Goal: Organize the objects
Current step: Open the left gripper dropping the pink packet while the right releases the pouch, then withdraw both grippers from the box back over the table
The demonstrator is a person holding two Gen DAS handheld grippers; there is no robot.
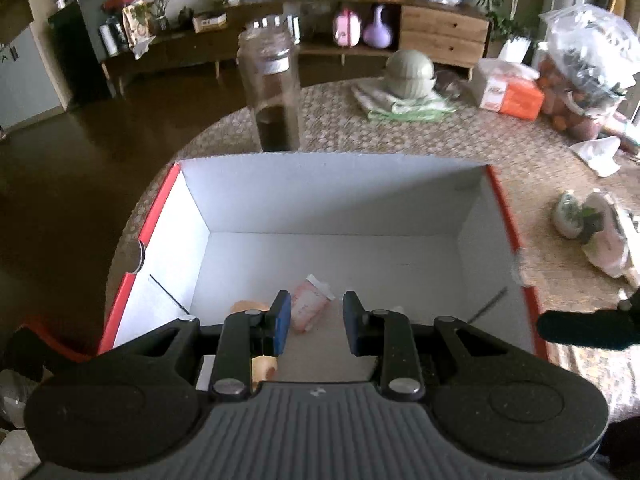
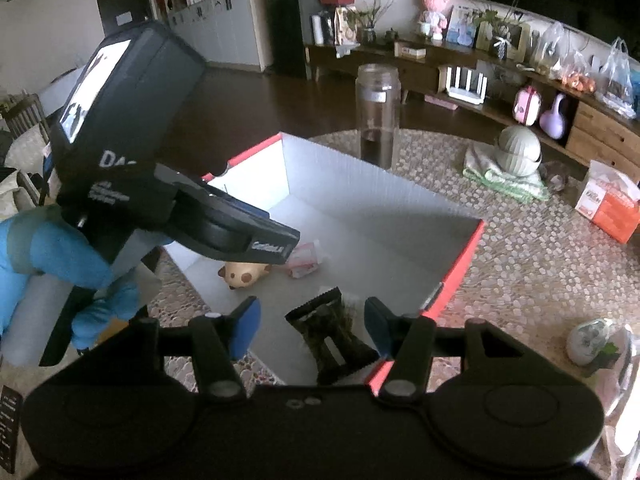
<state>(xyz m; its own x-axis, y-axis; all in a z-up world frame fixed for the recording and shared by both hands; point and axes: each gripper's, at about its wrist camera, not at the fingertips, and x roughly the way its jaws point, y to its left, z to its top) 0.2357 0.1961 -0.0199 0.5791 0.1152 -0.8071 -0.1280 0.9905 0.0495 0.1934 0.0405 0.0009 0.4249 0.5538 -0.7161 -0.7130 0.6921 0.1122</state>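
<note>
Setting: a round table [image 1: 400,148] with a woven cover, in a living room; a red-edged cardboard box [image 1: 192,208] with a white inside stands open on it, serving as the collecting bin.

Left gripper [image 1: 316,322]: hangs above the near end of the box, angled down into it; its blue pads stand a little apart with nothing between them.

Right gripper [image 2: 311,326]: also tilted over the box, from the other side; jaws apart, with a clear gap on both sides of the dark packet below, so nothing is gripped.

Dark packet [image 2: 334,332]: a crimped foil sachet lying in the near corner of the box, directly under the right gripper (apparently set down there, judging by the free jaws).

Other items in the box: a pink tube or sachet [image 1: 308,304] and a small tan toy animal with brown spots [image 2: 244,274], lying close together on the box floor.

Still outside the box: a tall clear jar [image 1: 274,92] just beyond the far wall, a small leaf-printed pouch [image 2: 590,340] on the cloth to the right.

Task progress: three things gathered; loose items remain, so sorting looks unfinished.

Person: a blue-gloved hand [image 2: 60,256] holds the left tool.
</note>
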